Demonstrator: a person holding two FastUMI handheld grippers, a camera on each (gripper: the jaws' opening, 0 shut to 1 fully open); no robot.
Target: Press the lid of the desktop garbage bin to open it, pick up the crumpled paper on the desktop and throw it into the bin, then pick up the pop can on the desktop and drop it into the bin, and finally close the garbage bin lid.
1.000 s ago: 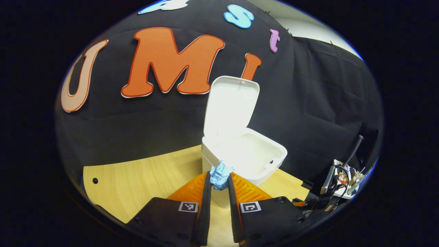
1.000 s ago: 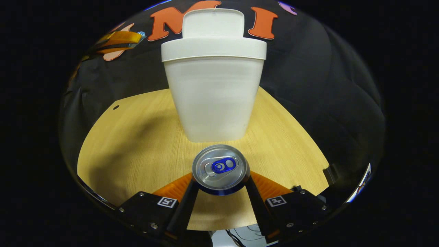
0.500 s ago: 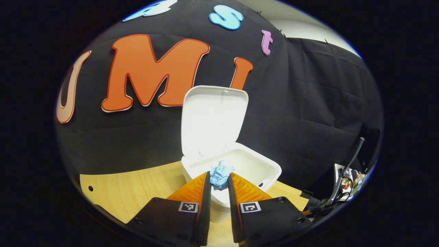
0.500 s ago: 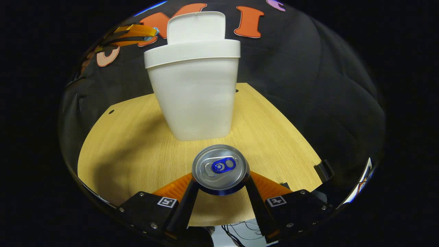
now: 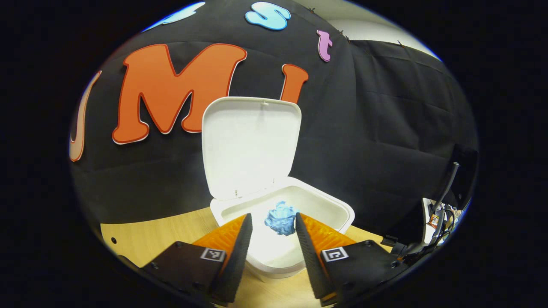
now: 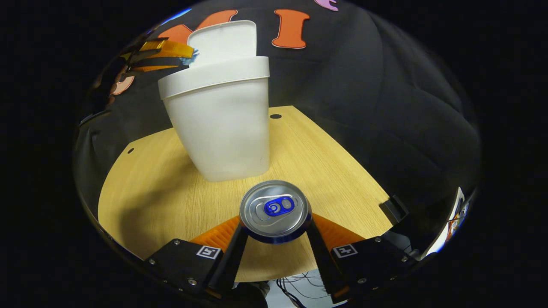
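In the left gripper view, the left gripper (image 5: 273,222) hangs over the mouth of the garbage bin (image 5: 342,209), its two fingers spread apart and touching nothing. Between and just beyond their tips sits the crumpled paper (image 5: 281,218), a small pale-blue wad with sharp creases and a ragged outline, clear of both fingers and seen against the white inside of the bin; whether it rests on something or is in mid-air cannot be told. The bin is white plastic with rounded corners and a thick rim. Its lid (image 5: 250,145) stands open and nearly upright behind the opening, hinged at the far edge, the pale underside facing the fingers. The light wood table (image 5: 162,233) shows to the left of the fingers.

In the right gripper view, the right gripper (image 6: 274,233) has its fingers clamped on the pop can (image 6: 275,210), one on each side of the body just under the top. The can stands upright between the fingertips: a silver lid with a blue pull tab and a blue band below the rim. Beyond the can and a little left of the fingers stands the bin, its smooth white walls narrowing toward the base, resting on the table. The left gripper's fingers reach over the bin's upper left rim with a speck of blue paper at their tips.
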